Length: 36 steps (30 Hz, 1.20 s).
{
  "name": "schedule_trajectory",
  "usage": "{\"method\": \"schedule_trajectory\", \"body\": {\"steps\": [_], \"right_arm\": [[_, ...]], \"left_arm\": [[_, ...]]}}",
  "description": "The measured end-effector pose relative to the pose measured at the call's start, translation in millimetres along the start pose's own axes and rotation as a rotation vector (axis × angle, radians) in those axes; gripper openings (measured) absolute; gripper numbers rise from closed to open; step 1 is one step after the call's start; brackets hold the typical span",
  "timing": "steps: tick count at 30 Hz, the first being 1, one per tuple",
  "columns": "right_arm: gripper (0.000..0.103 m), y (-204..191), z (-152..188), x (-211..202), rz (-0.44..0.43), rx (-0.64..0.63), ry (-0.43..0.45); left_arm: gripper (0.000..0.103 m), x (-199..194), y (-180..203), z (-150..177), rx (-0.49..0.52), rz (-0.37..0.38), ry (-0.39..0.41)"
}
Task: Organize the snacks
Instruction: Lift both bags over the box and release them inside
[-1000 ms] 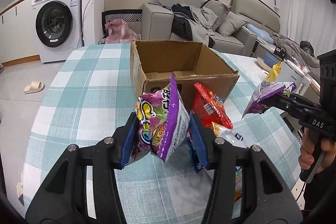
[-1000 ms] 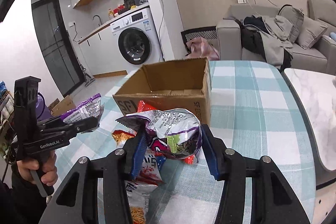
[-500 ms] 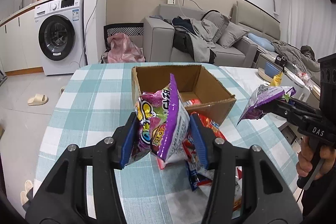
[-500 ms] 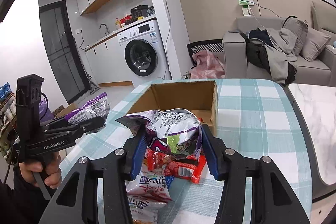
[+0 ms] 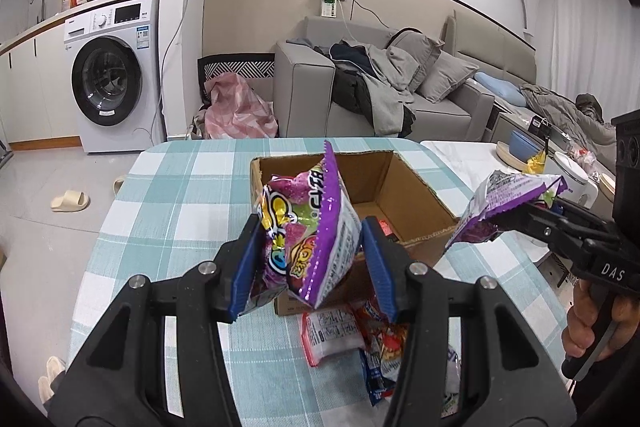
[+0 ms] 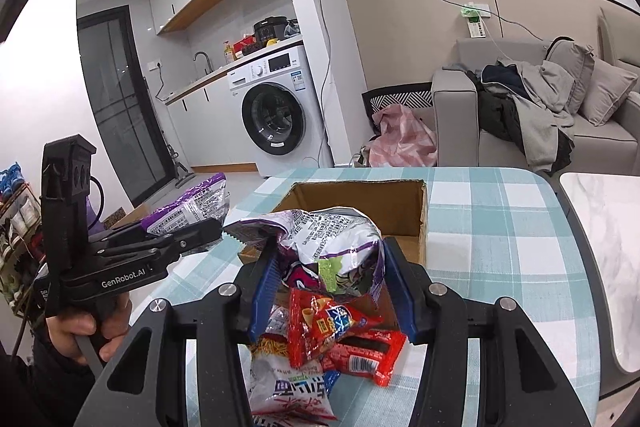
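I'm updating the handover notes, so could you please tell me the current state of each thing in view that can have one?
left gripper: shut on the purple candy bag, held above the table.
right gripper: shut on the purple-and-silver snack bag, also lifted.
cardboard box: flaps open, nearly empty.
loose snack packets: piled on the checked tablecloth in front of the box.
washing machine: door closed.

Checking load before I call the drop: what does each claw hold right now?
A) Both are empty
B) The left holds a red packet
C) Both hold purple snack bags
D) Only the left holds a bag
C: the left claw is clamped on a purple snack bag, and the right claw is clamped on another purple bag, both above the cardboard box.
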State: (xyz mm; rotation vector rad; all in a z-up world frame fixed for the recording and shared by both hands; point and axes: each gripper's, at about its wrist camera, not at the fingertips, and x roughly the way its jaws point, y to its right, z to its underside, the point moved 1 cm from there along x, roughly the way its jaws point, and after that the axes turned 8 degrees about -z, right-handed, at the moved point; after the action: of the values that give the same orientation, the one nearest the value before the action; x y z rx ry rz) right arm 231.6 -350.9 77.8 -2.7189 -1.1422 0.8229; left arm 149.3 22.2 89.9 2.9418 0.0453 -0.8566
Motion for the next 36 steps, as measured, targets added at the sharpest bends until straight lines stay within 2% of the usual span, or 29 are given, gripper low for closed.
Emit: {"method": "schedule_trajectory", "body": {"steps": [12,27,30,32,33,34,35,36], "right_arm": [[0.05,17,-11,32,0.008,0.051,0.006],[0.051,44,-8,72,0.044,0.081,-0.04],[0.052,42,-8,74,0.049,0.066,-0.042],[0.059,40,-10,70,0.041,0.048,-0.026],[0.064,40,-11,68,0.042,0.046,-0.022],[0.07,40,-12,65,0.045,0.045,-0.015],[0.072,40,-13,62,0.055,0.043,-0.009],[0.073,40,-14,59,0.066,0.039,-0.011]], "left_arm": [[0.047,46,9,-14,0.011,0.01,-0.016],[0.047,102,26,-10,0.046,0.002,-0.06],[0.047,107,28,-10,0.059,0.004,-0.065],[0.047,106,28,-10,0.056,0.011,-0.059],[0.05,105,28,-10,0.053,0.016,-0.059],[0.057,104,28,-9,0.051,0.02,-0.062],[0.062,103,27,-9,0.048,0.015,-0.065],[0.073,99,25,-9,0.044,0.012,-0.059]]}}
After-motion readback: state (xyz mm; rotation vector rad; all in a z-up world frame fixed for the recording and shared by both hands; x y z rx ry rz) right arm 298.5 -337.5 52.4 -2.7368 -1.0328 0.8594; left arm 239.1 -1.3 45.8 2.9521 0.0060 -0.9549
